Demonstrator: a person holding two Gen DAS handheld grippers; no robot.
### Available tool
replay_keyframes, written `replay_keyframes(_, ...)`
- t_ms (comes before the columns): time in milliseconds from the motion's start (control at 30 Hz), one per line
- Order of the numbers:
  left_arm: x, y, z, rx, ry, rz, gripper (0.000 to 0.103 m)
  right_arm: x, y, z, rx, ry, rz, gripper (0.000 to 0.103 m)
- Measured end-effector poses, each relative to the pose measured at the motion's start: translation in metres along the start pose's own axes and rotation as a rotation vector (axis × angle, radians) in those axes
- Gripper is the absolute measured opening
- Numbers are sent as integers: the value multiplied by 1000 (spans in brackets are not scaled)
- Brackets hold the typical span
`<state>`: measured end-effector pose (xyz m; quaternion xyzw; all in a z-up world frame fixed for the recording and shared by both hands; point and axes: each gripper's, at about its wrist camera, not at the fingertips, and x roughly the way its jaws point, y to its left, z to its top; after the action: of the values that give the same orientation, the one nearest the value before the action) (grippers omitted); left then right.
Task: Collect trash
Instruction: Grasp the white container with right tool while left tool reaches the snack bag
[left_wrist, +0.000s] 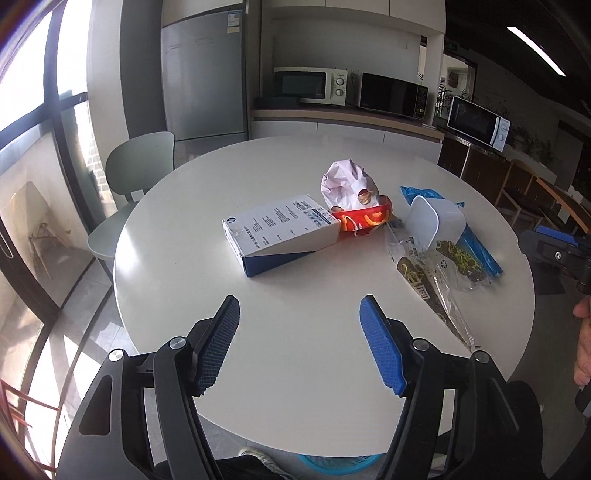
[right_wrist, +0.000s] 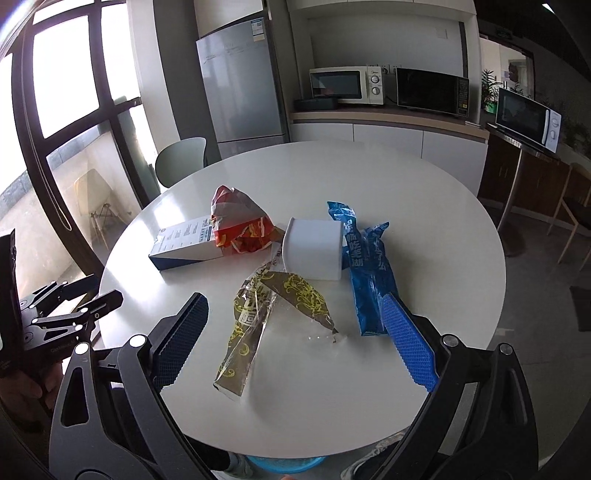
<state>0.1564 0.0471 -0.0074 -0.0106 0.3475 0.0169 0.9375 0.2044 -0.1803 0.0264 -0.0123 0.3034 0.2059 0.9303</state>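
Six pieces of trash are counted on the round white worktop (right_wrist: 424, 206): one box (left_wrist: 280, 232) marked "hp", one crumpled red-and-white wrapper (left_wrist: 351, 192), one white tub (right_wrist: 314, 251), one blue wrapper (right_wrist: 369, 273) with unreadable characters, two clear gold-patterned wrappers (right_wrist: 255, 325). Both tongs – left (left_wrist: 300, 343), right (right_wrist: 295, 343) – are spread wide, nothing held.

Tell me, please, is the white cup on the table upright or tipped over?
Tipped over. The white cup lies on its side on the table, its open mouth visible in the left wrist view.
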Motion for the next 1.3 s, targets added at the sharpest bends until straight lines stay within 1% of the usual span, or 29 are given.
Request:
replay_keyframes(100, 12, -7, 9, 54, 0, -11, 70, 20, 0, 13, -8, 16, -18, 90)
replay_keyframes(333, 43, -17, 31, 83, 19, -68, 70, 69, -4, 26, -8, 94, -43, 90)
replay_keyframes(433, 57, -24, 36, 110, 30, -84, 71, 89, -6, 31, -3, 124, -46, 85)
replay_keyframes(533, 68, -31, 39, 162, 38, -90, 71, 104, -6, 38, -11, 148, -61, 80)
replay_keyframes(600, 73, -33, 43, 186, 35, -90, 71, 111, -7, 40, -17, 161, -69, 80)
replay_keyframes(700, 78, -34, 51, 194, 36, -107, 71, 121, -7, 41, -34, 181, -83, 74)
replay_keyframes(767, 82, -38, 55, 206, 35, -113, 71, 125, -7, 43, -38, 193, -85, 67)
replay_keyframes(833, 86, -41, 58, 213, 35, -119, 71, 127, -8, 44, -40, 199, -81, 64)
replay_keyframes(867, 88, -43, 60, 218, 35, -122, 71, 129, -8, 44, -42, 204, -80, 61)
replay_keyframes(967, 94, -51, 64, 245, 28, -122, 71, 130, -8, 45, -44, 205, -72, 61)
replay_keyframes(1033, 97, -54, 64, 262, 29, -114, 70, 130, -13, 46, -23, 205, -54, 60)
replay_keyframes(1100, 100, -56, 66, 267, 29, -120, 68, 130, -18, 47, -12, 205, -38, 60)
replay_keyframes(1133, 103, -57, 66, 270, 31, -119, 65, 130, -19, 48, -9, 205, -33, 60)
replay_keyframes(1167, 105, -58, 67, 272, 34, -113, 58, 130, -20, 48, -6, 205, -28, 60)
replay_keyframes(1200, 109, -59, 67, 271, 42, -105, 52, 129, -21, 48, -3, 205, -23, 60)
replay_keyframes(1267, 114, -59, 68, 253, 58, -93, 28, 126, -23, 47, 11, 196, -9, 60)
replay_keyframes(1300, 116, -58, 69, 241, 62, -93, 25, 123, -25, 48, 18, 190, 1, 60)
